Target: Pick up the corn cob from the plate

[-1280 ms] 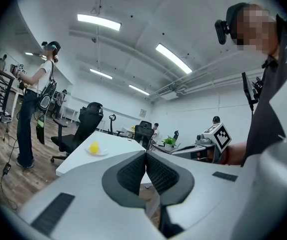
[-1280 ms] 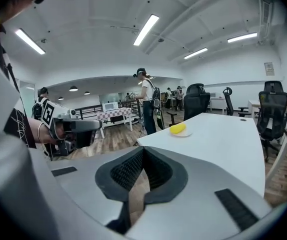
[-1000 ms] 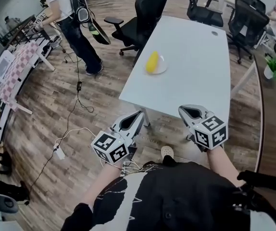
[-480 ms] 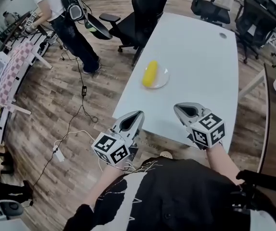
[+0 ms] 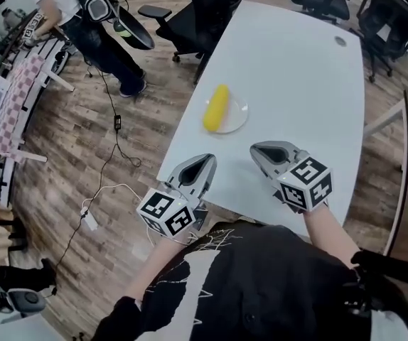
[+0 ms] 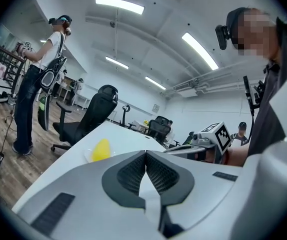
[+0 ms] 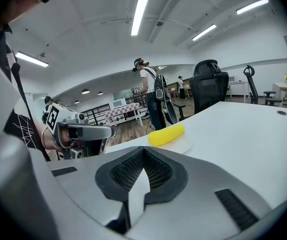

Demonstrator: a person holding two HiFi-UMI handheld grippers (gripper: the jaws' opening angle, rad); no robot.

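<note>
The corn cob (image 5: 216,108) lies on the plate (image 5: 242,114), while the left gripper (image 5: 204,165) and right gripper (image 5: 259,150) hover closed and empty short of the plate, so the approach seems in hand, next needing jaws opened around the cob.

Long white rectangular table (image 5: 296,84) extends beneath and ahead of the right gripper (image 5: 256,150). Black swivel office chair (image 5: 204,6) stands beyond. Standing person in white shirt (image 5: 104,41) and white power strip (image 5: 89,221) lie left of the left gripper (image 5: 207,160), on wood-plank floor (image 5: 69,141).
</note>
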